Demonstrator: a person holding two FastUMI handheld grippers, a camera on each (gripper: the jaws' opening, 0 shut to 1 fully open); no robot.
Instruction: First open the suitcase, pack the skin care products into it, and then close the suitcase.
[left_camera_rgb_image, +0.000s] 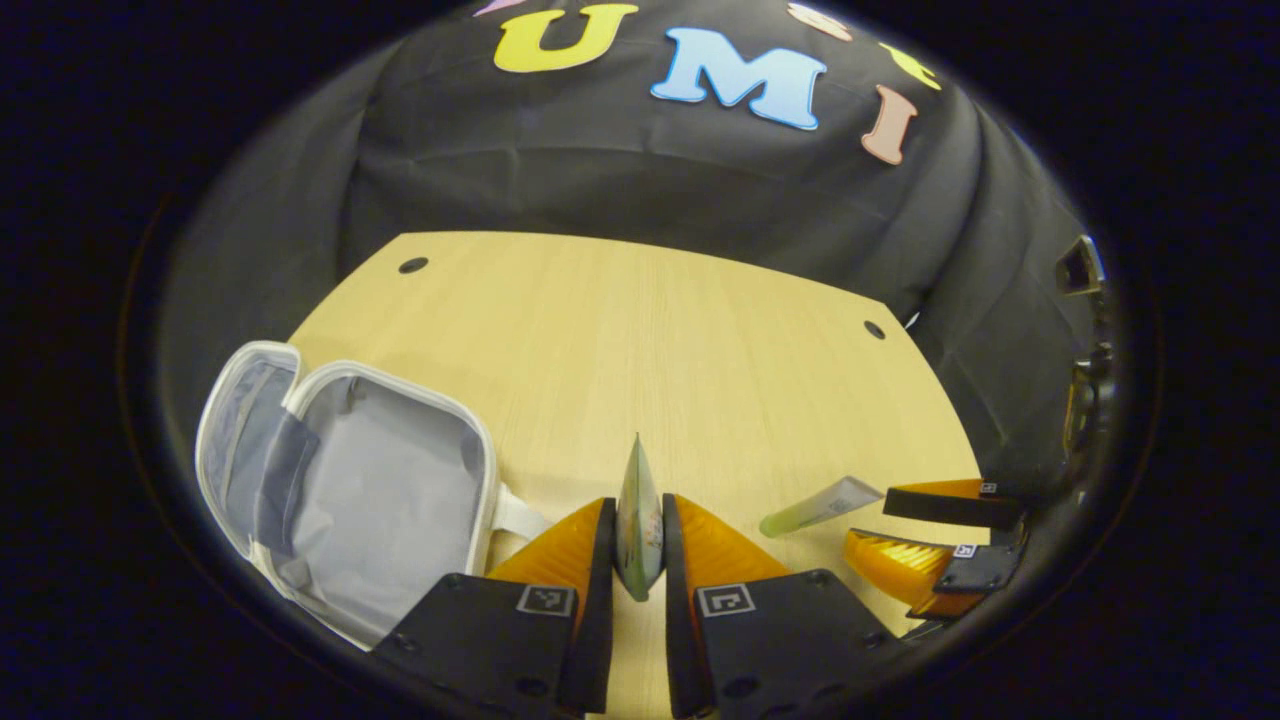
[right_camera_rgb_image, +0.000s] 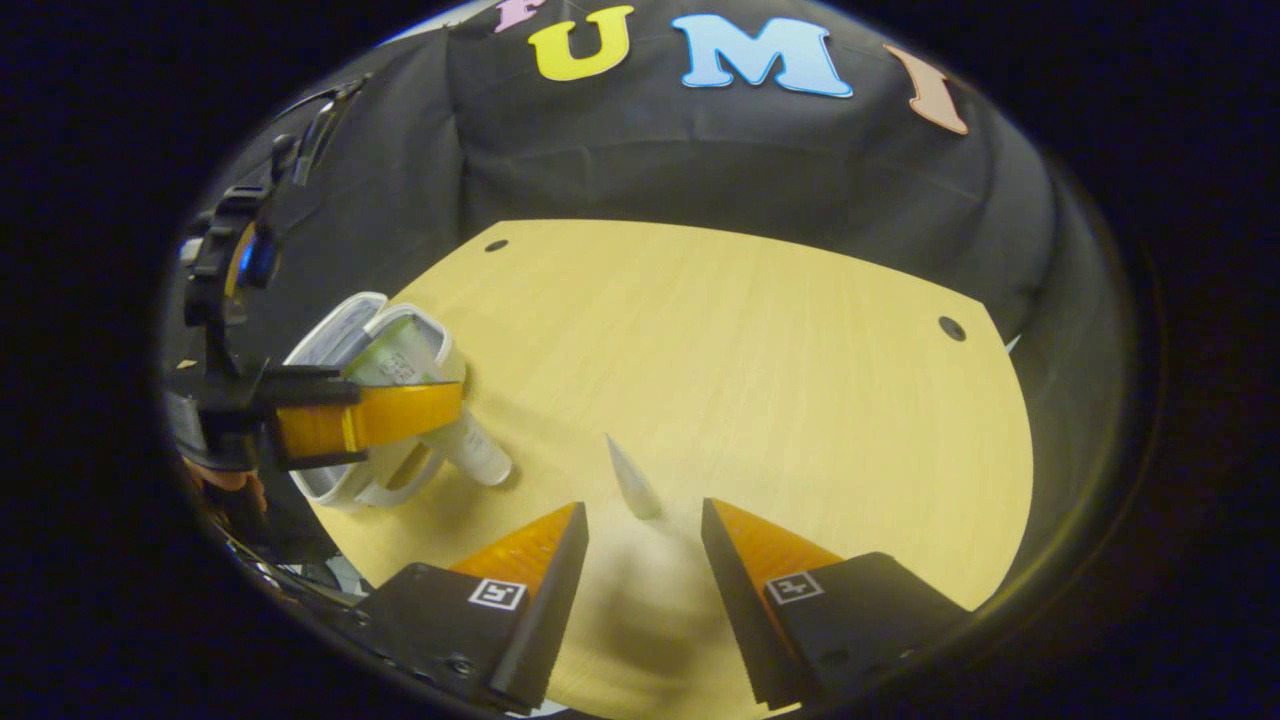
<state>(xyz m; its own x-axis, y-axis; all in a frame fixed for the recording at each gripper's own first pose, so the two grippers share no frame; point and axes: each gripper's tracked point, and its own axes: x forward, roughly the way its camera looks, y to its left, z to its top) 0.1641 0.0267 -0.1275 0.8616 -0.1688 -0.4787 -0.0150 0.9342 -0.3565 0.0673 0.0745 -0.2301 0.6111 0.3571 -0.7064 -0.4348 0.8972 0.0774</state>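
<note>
The suitcase is a small white pouch (left_camera_rgb_image: 370, 490) with a grey lining, lying open at the table's left. My left gripper (left_camera_rgb_image: 638, 500) is shut on a flat skin care tube (left_camera_rgb_image: 640, 530), held edge-on just right of the pouch. In the right gripper view that tube (right_camera_rgb_image: 475, 450) hangs cap-down in the left gripper (right_camera_rgb_image: 452, 412) beside the pouch (right_camera_rgb_image: 350, 335). A second, pale green tube (left_camera_rgb_image: 820, 505) lies on the table. My right gripper (right_camera_rgb_image: 644, 506) is open, with that tube's flat end (right_camera_rgb_image: 628, 478) just ahead of its fingertips. The same gripper (left_camera_rgb_image: 866, 518) shows in the left gripper view.
The light wooden table (left_camera_rgb_image: 700, 350) has small holes near its far corners and black cloth behind it. Bare tabletop stretches beyond both grippers. A hand (right_camera_rgb_image: 225, 480) holds the left gripper at the table's left edge.
</note>
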